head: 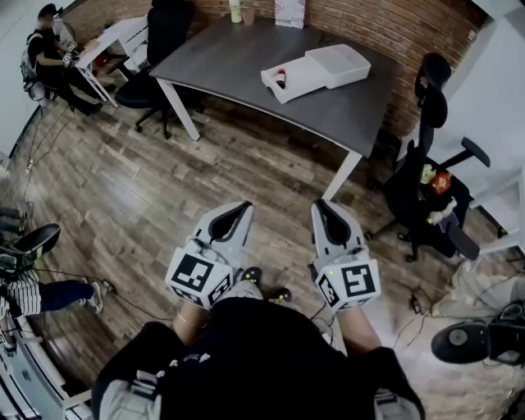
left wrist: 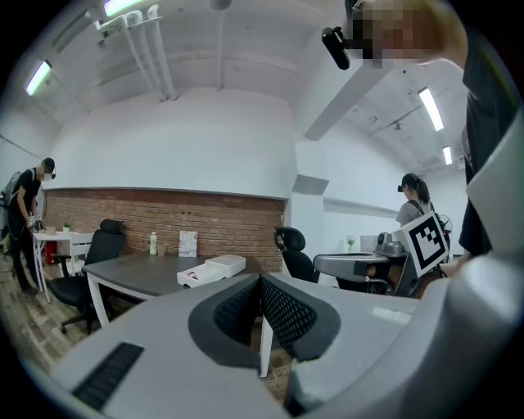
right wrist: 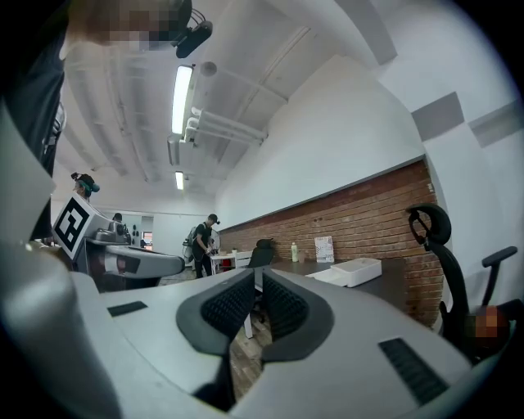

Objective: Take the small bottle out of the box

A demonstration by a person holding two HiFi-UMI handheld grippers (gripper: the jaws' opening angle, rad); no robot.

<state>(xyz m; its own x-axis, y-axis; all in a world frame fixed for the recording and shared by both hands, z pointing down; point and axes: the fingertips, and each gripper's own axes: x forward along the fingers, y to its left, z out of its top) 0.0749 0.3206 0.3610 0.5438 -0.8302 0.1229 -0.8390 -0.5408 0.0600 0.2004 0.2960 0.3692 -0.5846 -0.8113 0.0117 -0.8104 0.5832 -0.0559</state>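
Keep left tongs [head: 239,210], pinched together and empty, clear. Walk up to the desk [head: 221,61] first; look for the small bottle [head: 281,79] lying in the open box [head: 305,75], well ahead. Spread right tongs [head: 324,209], barely parted and empty, wider before reaching in from above.

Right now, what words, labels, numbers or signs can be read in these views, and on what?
No text is readable.
Card on the table: print too small.
Green bottle beside it: label blurred.
Left gripper and right gripper cubes: black square patterns, no letters.
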